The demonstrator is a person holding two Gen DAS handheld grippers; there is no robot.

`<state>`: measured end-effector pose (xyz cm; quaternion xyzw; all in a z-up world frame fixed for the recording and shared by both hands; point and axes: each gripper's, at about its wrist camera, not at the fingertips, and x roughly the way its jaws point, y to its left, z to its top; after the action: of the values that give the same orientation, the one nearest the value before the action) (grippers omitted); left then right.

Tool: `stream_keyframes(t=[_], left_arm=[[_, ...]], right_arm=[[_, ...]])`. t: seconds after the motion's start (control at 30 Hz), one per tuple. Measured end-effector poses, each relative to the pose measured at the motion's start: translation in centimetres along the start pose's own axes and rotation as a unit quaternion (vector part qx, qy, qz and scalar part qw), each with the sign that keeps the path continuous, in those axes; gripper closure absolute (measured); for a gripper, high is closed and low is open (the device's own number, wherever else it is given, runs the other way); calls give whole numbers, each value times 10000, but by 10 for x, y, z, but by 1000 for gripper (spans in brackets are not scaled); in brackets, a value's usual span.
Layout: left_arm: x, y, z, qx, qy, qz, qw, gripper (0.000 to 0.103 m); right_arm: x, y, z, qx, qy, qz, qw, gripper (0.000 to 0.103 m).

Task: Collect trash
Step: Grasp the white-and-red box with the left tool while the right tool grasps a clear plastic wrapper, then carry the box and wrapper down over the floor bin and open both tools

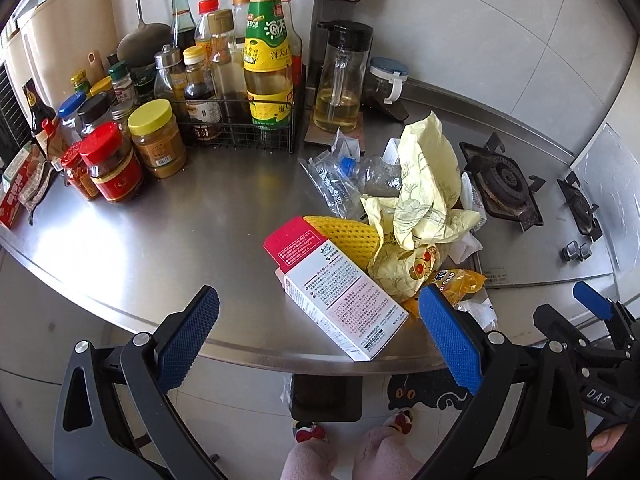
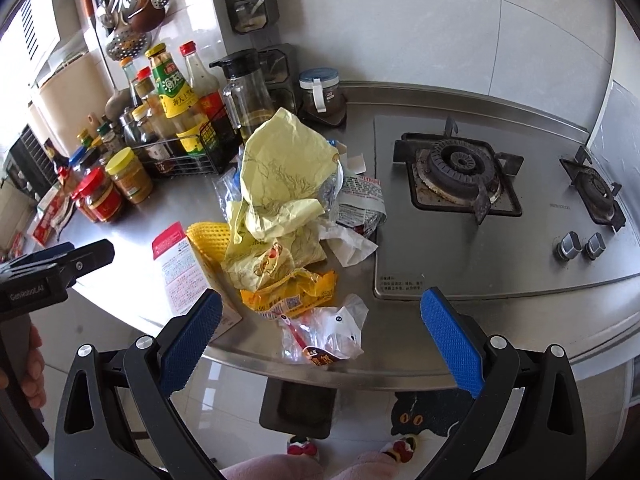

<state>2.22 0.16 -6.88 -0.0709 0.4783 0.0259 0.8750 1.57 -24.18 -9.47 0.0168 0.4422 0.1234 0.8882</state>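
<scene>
While both grippers' jaws gape wide and empty, the trash pile [image 2: 288,216] lies crumpled: yellow paper, clear plastic.

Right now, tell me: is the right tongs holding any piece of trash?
No. The right tongs are wide open over the counter edge, with the clear wrapper lying untouched on the counter between their tips.

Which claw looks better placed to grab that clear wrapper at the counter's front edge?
Right. The clear wrapper lies straight between the open right claw; the left claw faces the white box instead.
</scene>
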Motion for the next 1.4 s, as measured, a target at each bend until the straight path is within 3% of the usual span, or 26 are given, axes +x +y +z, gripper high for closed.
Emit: stream_keyframes(t=[0.37, 0.7, 0.8, 1.0, 1.1, 1.17, 1.4], left_arm=[[68, -16, -11, -674, 514, 186, 9962, 20], [107, -24, -9, -878, 769, 691, 9908, 21], [113, -23, -12, -893, 789, 748, 9901, 19], [123, -14, -23, -868, 950, 1015, 9865, 23], [128, -3, -29, -1031, 1069, 932, 9845, 32], [128, 2, -32, -1048, 1089, 937, 9841, 47], [116, 14, -39, -899, 1013, 657, 9886, 48]], right_arm=[[38, -2, -32, -445, 123, 317, 9984, 8], [73, -14, -42, -307, 401, 555, 9972, 18], [81, -16, -43, -231, 488, 640, 9965, 24], [99, -20, -46, -104, 764, 775, 9940, 55], [103, -21, -49, -109, 814, 793, 9935, 70], [102, -20, -49, -109, 806, 801, 9935, 78], [98, -15, -53, 75, 827, 585, 9948, 86]])
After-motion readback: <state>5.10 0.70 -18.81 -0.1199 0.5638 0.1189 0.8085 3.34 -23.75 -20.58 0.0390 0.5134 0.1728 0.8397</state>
